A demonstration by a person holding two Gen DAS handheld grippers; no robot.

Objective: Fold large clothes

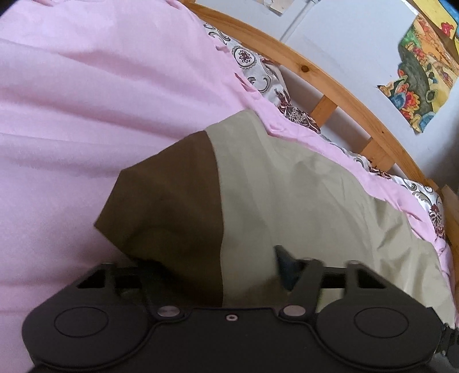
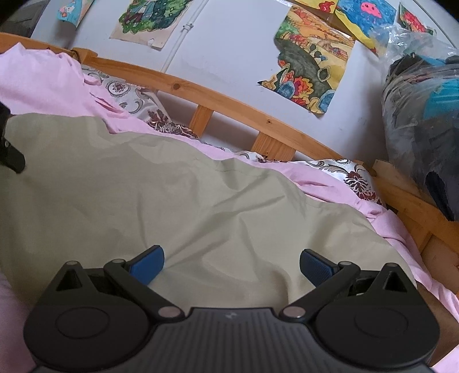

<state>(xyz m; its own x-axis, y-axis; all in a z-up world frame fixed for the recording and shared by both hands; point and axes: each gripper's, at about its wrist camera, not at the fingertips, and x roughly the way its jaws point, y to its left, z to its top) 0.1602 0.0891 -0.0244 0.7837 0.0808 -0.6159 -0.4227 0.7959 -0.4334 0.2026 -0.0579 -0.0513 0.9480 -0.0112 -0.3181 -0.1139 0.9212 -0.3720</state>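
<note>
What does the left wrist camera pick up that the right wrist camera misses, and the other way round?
Only the left wrist view shows the garment's dark brown panel, draped over the left gripper; cloth hides one finger, so whether its jaws are closed is unclear.

Only the right wrist view shows the plastic bag of dark things by the bed's end, the blue drawing, and the right gripper, jaws spread open above the cloth.

Both show the khaki garment, the pink sheet, the wooden bed rail and the colourful landscape drawing.
</note>
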